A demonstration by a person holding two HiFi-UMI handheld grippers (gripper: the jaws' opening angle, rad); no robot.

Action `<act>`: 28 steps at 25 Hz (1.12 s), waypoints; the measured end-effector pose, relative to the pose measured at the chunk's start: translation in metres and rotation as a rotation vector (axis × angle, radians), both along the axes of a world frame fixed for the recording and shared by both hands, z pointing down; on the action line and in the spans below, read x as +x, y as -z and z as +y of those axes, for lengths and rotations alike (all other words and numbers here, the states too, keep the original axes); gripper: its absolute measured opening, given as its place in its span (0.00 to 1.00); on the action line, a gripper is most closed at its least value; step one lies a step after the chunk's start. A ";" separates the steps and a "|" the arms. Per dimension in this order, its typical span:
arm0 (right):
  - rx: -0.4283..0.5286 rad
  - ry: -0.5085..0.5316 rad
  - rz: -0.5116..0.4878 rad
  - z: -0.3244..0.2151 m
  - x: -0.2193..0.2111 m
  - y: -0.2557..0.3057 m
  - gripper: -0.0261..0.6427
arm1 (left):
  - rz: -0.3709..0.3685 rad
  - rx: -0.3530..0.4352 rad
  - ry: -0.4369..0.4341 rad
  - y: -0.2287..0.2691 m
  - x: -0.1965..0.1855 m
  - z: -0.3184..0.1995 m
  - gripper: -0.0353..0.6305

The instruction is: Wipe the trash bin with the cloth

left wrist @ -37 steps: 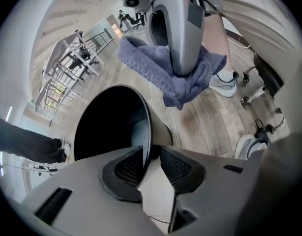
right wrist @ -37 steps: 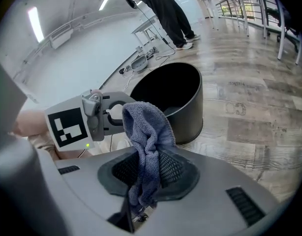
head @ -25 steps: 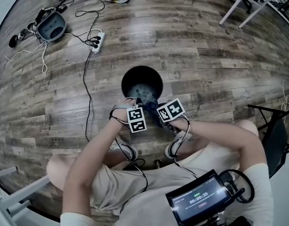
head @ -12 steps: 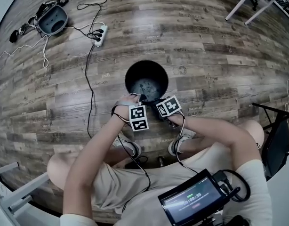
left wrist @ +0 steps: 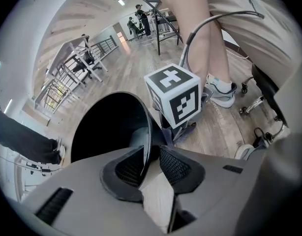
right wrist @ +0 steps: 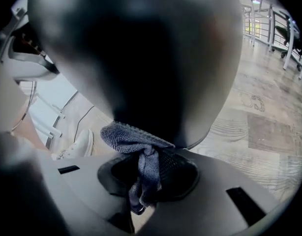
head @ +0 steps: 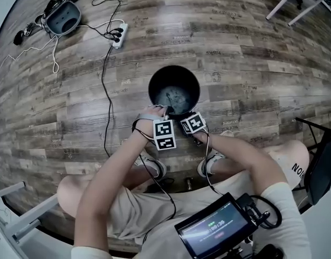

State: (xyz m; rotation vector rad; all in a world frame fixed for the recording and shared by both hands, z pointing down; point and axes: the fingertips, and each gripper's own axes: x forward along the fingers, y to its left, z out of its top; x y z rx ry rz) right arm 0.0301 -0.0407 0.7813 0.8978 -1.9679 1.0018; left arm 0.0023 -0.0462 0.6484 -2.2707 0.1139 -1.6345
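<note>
Left gripper [left wrist: 151, 163] jaws clamp the trash bin [left wrist: 111, 127] rim. Right gripper [right wrist: 148, 173] jaws pinch the cloth [right wrist: 129, 134], now nearer the rim than 1 s ago, against the outer wall. Wiping appears under way.

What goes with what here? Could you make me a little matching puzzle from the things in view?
1. trash bin
2. cloth
3. left tool
4. power strip

a. white, lying on the floor
b. clamped on the bin's rim
c. black, open-topped
d. grey, pinched in the right tool

Pairs: 1-c, 2-d, 3-b, 4-a.
</note>
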 end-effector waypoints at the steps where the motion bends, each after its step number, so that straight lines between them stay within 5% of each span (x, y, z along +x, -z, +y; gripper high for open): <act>1: 0.000 -0.004 0.008 0.000 0.000 -0.007 0.16 | 0.000 0.001 0.000 0.000 0.000 0.000 0.22; 14: -0.029 0.034 0.143 0.002 0.006 -0.063 0.16 | 0.000 0.004 0.012 -0.002 0.000 0.000 0.22; 20: -0.118 0.075 0.078 0.036 -0.002 -0.023 0.16 | -0.018 -0.051 0.042 -0.002 -0.002 0.001 0.22; 28: -0.133 0.142 0.025 0.053 -0.010 0.049 0.16 | -0.106 -0.016 -0.051 0.010 -0.013 -0.005 0.27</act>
